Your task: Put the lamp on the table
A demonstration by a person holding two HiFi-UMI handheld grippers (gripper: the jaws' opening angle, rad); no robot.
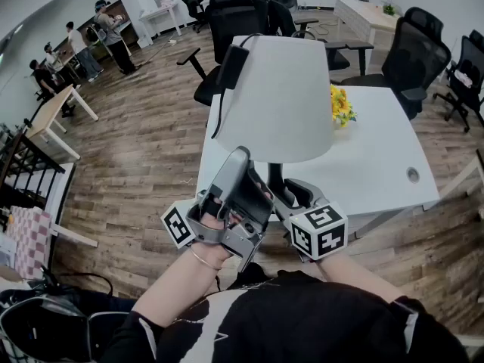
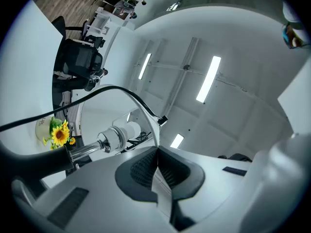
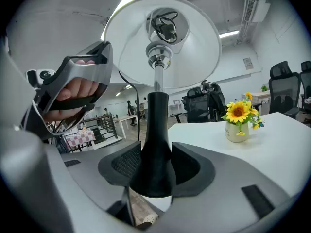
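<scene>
- Right tool [image 3: 155, 166]: its jaws stand wide and are clamped on the flared black stem [image 3: 156, 130] of the lamp [image 1: 276, 100], both pads pressing on it.
- Left tool [image 2: 156, 171]: angled upward with its jaws together, pinching what looks like the thin lower rim of the white shade [image 3: 160, 42].
- The lamp is upright and held up by both tools at the near edge of the white tabletop [image 1: 378, 150]. Its base is hidden, so I cannot tell whether it touches anything.
- A black cord [image 2: 97, 93] hangs loose down the shade's left side.
- A small pot of sunflowers [image 1: 342, 106] stands on the tabletop just behind and to the right of the shade.
- Step in hand, as I judge it: the carry, with the lamp gripped but not yet set down.
- Next move: bring the lamp forward over bare tabletop and keep the stem vertical. Lower it until the base sits flat, left of the flowers, before either tool lets go.
- Risk: the rim pinch could tilt or dent the shade, and the cord may snag the tabletop's edge.
</scene>
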